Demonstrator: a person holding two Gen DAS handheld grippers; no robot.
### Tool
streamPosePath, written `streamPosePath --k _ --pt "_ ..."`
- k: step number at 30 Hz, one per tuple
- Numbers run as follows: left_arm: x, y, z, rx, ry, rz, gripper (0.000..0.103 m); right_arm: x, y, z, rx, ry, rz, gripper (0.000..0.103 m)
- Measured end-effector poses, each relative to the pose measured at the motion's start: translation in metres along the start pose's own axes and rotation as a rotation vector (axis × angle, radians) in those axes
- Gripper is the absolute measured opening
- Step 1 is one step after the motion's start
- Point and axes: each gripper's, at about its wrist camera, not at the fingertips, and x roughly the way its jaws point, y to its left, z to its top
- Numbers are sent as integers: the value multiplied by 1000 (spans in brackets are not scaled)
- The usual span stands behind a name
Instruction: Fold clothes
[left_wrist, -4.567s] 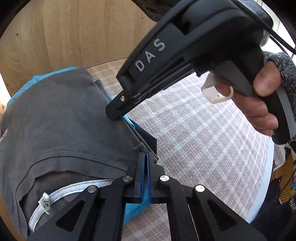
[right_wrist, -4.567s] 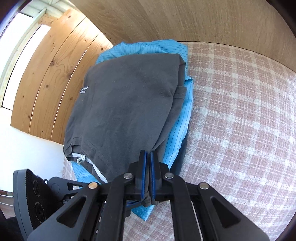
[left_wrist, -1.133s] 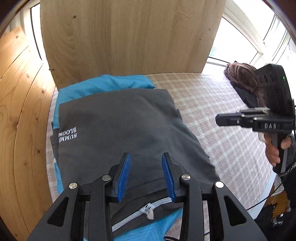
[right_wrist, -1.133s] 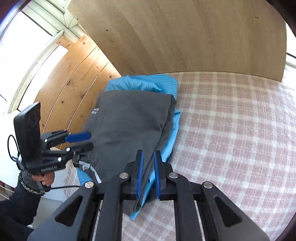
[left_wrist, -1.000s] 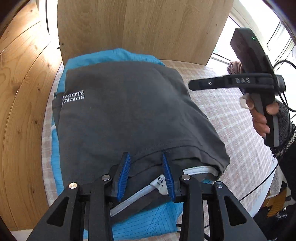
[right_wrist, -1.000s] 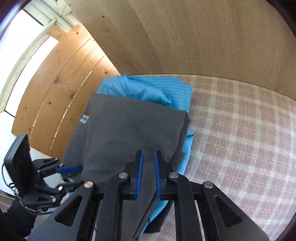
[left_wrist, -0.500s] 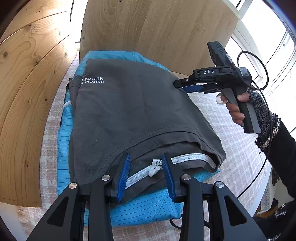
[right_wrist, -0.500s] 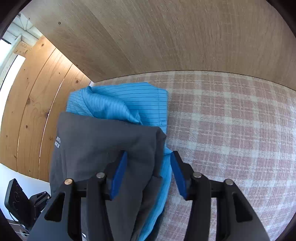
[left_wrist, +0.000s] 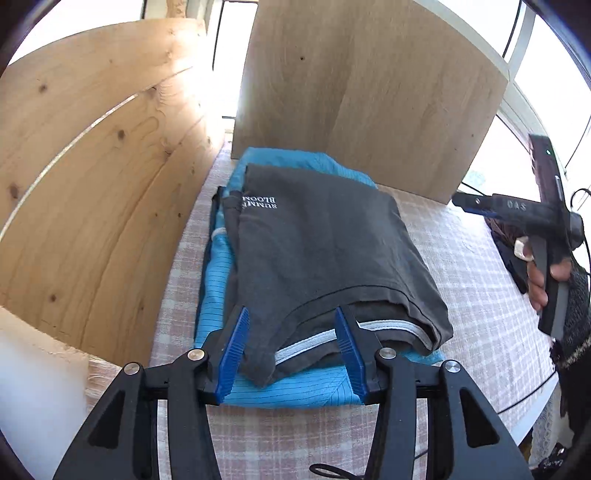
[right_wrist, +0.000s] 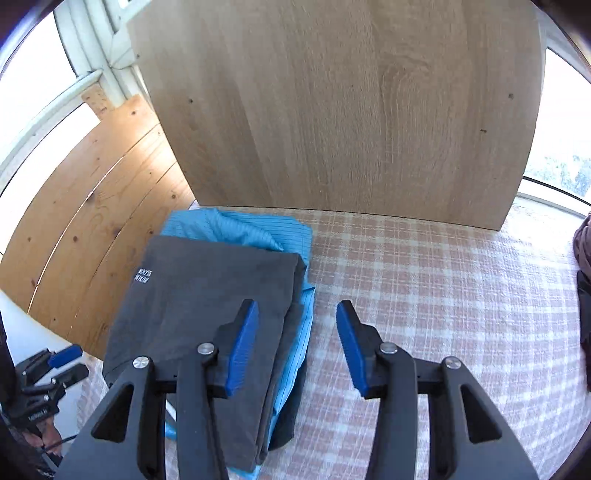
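Desk: checked pink-and-white cloth (right_wrist: 424, 266) covers it, woven, flat; near edge curves round at my right in the left view.
Room: pale wood board (right_wrist: 332, 110) stands upright at the desk's back; knotty pine planks (left_wrist: 92, 177) wall off the left; bright windows behind both.
Stack: grey tee (left_wrist: 317, 254) folded into a rectangle, lying on a folded blue striped shirt (left_wrist: 288, 387), in the back-left corner, close to board and planks.
Tee detail: soft knit, small white lettering near the far-left corner, white-taped collar facing me.
Blue shirt: thin pinstripes, edges poking out past the tee at front, back and right.
Left tongs (left_wrist: 291, 354): jaws opening, hanging over the tee's collar edge, gripping nothing.
Right tongs (right_wrist: 295, 343): jaws opening, nothing held; left pad over the stack's right edge, right pad over bare cloth.
Other stuff: dark bundle (right_wrist: 583, 288) at the desk's far right edge, well apart from the stack.
Open room: wide bare cloth right of the stack; tight on its left and back.
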Motion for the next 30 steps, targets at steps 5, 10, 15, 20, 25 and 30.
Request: streamPosePath --k 5,10,15,20,25,30 --pt "-46 -14 -13 32 -71 98 62 -65 32 -55 -115 -10 -33 53" --pt "-81 -46 -33 79 -118 161 67 -108 39 -94 -54 -29 -48 53" --pt "-107 -60 -44 6 -148 102 69 -137 37 -106 -47 -41 -109 54" --pt "-147 -63 -61 -52 -173 156 70 -167 30 -123 -17 -67 -100 54" --pt "-178 -85 -87 -88 -202 199 73 -195 29 -146 -38 -63 -112 54" --pt "-197 -124 -112 -90 -212 214 76 -234 22 -171 -40 -104 -137 54"
